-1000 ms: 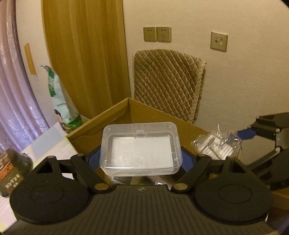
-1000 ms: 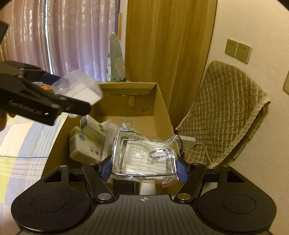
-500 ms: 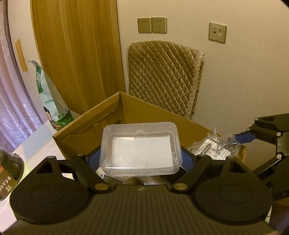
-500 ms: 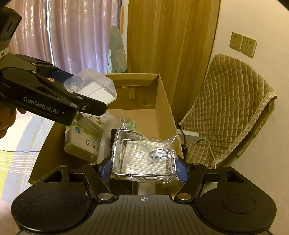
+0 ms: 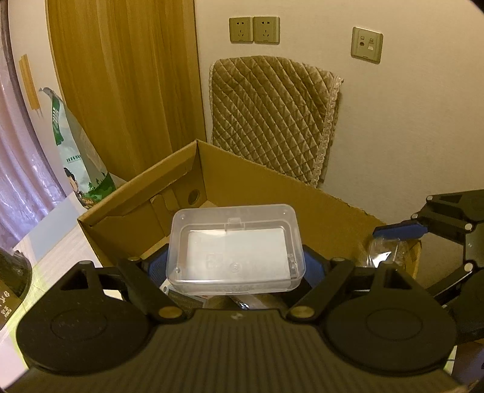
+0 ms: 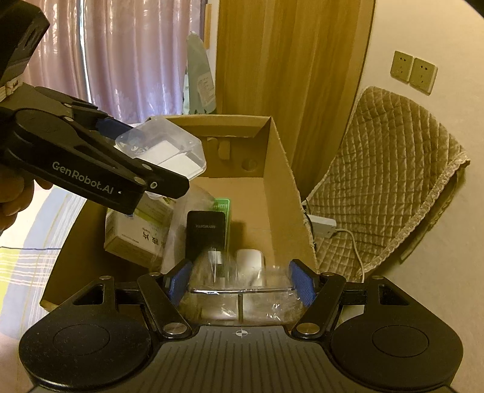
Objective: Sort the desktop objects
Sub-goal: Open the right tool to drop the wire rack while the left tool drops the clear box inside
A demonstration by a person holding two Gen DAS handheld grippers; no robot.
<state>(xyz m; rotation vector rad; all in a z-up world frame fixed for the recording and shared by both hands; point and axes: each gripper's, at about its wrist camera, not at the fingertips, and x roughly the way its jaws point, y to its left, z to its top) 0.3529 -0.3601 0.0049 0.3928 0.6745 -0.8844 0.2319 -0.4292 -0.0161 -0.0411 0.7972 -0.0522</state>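
Two tools over one open cardboard box (image 5: 266, 193). Left tool (image 5: 236, 266) clamped on a clear plastic case (image 5: 236, 251), blue pads pressed to both short sides, case level, lid up, a white sheet visible inside; held above the near-left part of the box, clear of its walls. From the right wrist view, same case (image 6: 165, 148) seen tilted at the tip of the left tool (image 6: 130, 136), high over the box's left side, a person's hand (image 6: 12, 196) at the handle. Right tool (image 6: 240, 279) wide apart, pads either side of a crinkled clear bag with a wire frame (image 6: 242, 296); bag blurred, low between the fingers, whether the pads actually touch it impossible to tell. Inside the box: a white and green carton (image 6: 139, 238) at the left, a black flat box (image 6: 205, 232) standing near the middle, a green packet (image 6: 224, 205) behind it, a white rounded item (image 6: 249, 260) just right of it. Beyond the box, a quilted tan cover (image 5: 272, 115) against the wall, wall sockets (image 5: 254, 29) above, a green and white sack (image 5: 78, 157) beside a wooden door (image 5: 127, 84). Striped cloth (image 6: 21, 257) on the surface left of the box.
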